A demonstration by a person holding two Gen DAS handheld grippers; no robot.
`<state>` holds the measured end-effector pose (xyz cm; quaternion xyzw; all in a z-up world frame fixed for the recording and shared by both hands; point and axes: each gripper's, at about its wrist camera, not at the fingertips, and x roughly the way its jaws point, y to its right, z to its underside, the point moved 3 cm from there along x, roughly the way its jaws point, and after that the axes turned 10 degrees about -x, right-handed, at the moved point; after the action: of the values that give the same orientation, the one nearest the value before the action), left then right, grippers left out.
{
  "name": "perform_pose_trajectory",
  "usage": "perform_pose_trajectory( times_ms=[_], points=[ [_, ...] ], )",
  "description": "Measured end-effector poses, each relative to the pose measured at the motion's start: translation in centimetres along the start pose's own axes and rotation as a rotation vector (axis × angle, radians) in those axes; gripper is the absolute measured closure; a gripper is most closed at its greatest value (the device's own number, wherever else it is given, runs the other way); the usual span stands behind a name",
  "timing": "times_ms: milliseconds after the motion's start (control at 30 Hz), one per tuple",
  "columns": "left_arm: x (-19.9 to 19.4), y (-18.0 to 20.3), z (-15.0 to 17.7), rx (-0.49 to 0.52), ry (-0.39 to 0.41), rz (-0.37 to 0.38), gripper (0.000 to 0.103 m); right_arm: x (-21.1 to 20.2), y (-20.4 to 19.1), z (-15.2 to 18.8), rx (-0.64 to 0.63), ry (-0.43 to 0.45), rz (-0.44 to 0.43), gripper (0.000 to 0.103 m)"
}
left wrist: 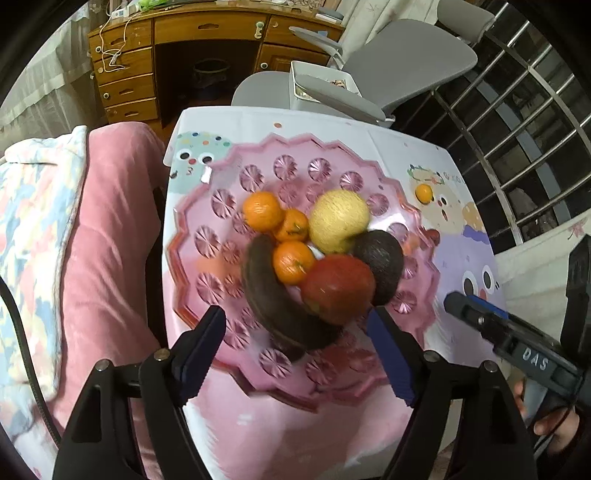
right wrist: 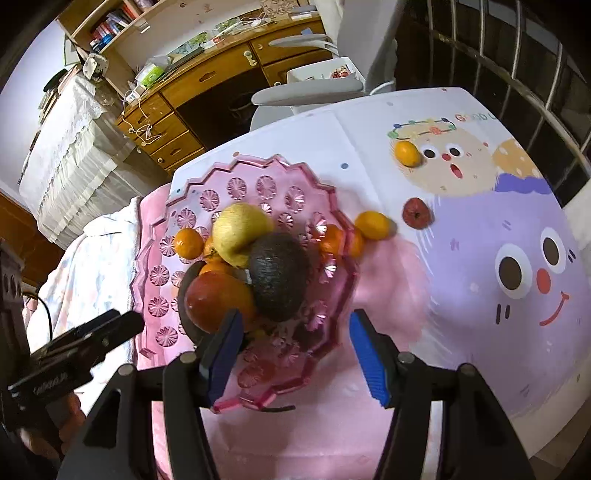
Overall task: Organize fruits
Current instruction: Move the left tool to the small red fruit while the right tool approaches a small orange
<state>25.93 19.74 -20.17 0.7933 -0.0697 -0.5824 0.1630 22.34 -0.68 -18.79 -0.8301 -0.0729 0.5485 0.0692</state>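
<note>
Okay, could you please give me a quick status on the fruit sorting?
Left gripper and right gripper open, empty. Pink tray piled with fruit. Two oranges and a small red fruit on the tablecloth.

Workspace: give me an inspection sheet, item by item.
Surface: table under a cartoon-print cloth.
Job's things: pink bowl holds oranges, a yellow apple, a red apple, an avocado and a dark banana; two oranges and a small red fruit lie on the cloth.
Clutter: nothing seen.
Grippers: left gripper and right gripper, jaws open, empty.
Cables: black cable beside the bedding.
Surroundings: wooden desk, grey chair, window bars.
</note>
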Motion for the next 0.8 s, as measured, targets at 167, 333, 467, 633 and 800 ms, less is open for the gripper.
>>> perform_pose_trajectory(
  times_ms=[167, 333, 467, 633, 800],
  points=[
    [-0.5, 2.8, 2.7, -0.050, 0.006, -0.039, 0.022, -0.8, 2.9, 0.6, 0.008, -0.011, -0.044, 0.043],
    [-0.5, 6.7, 5.3, -0.113, 0.031, -0.102, 0.022, -1.5, 6.4, 0.8, -0.049, -0.028, -0.103, 0.043],
    [-0.2, 11.1, 7.4, -0.167, 0.046, -0.102, 0.022, -2.0, 9.6, 0.7, -0.103, -0.059, -0.135, 0.043],
    [1.0, 16.2, 9.3, -0.201, 0.046, -0.111, 0.022, -3.1, 13.6, 0.3, -0.168, -0.081, -0.149, 0.043],
    [2.7, 21.2, 10.2, -0.159, 0.053, -0.123, 0.022, -3.8, 17.7, -0.2, -0.197, -0.070, -0.155, 0.043]
  ],
)
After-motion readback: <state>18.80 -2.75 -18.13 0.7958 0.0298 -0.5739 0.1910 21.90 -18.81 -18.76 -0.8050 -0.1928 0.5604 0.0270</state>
